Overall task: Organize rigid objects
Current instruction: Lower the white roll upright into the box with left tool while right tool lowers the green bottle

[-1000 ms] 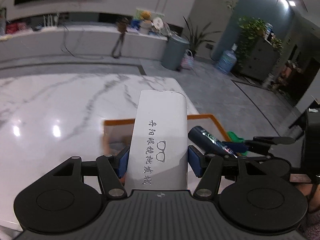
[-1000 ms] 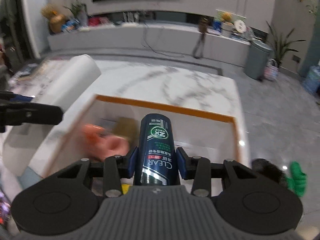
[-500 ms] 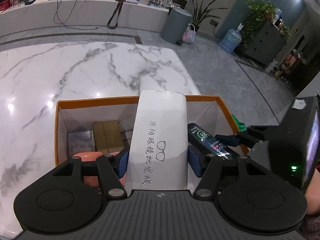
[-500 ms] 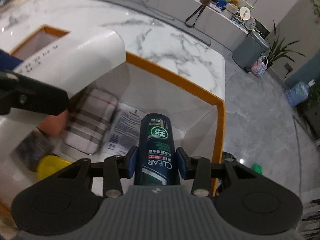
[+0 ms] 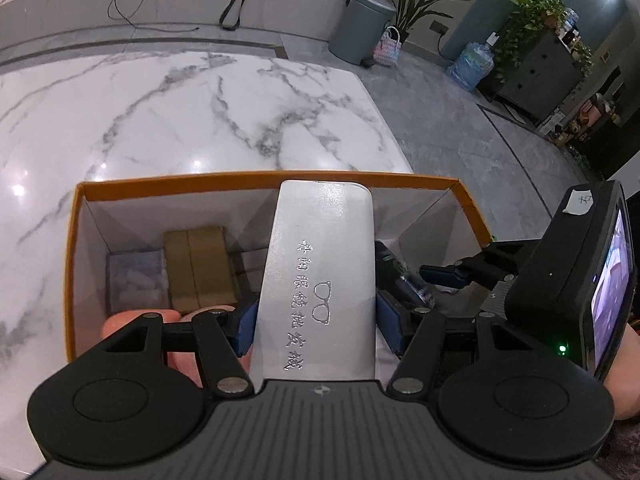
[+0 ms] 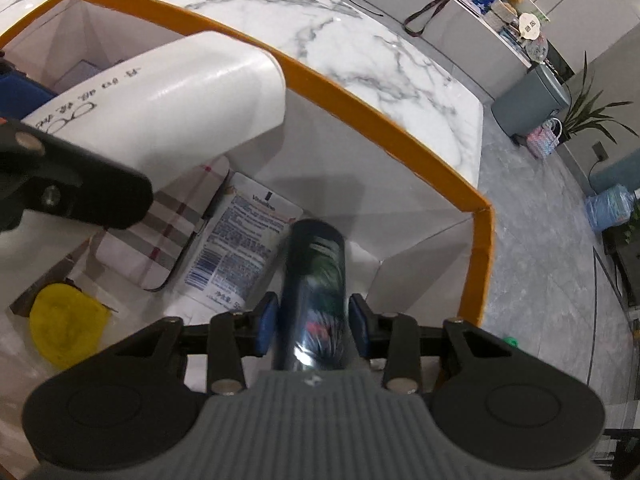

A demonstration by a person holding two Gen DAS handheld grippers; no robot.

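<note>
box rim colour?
Orange, on the box rim; clearest in the right wrist view.

The dark blue bottle [image 6: 314,296] between the right gripper's [image 6: 313,317] fingers is smeared by motion, so its label cannot be read and whether the blue pads touch it cannot be told. In the left wrist view only a sliver of that bottle [image 5: 400,280] shows, to the right of the fingers, behind the white glasses case [image 5: 322,280]. The case fills the gap between the left gripper's [image 5: 316,322] fingers and hides the box floor beyond them. Left of the fingers, a pink object [image 5: 140,320] is mostly covered by the gripper body. The plaid case [image 6: 160,236] lies partly under the left gripper's black arm.
</note>
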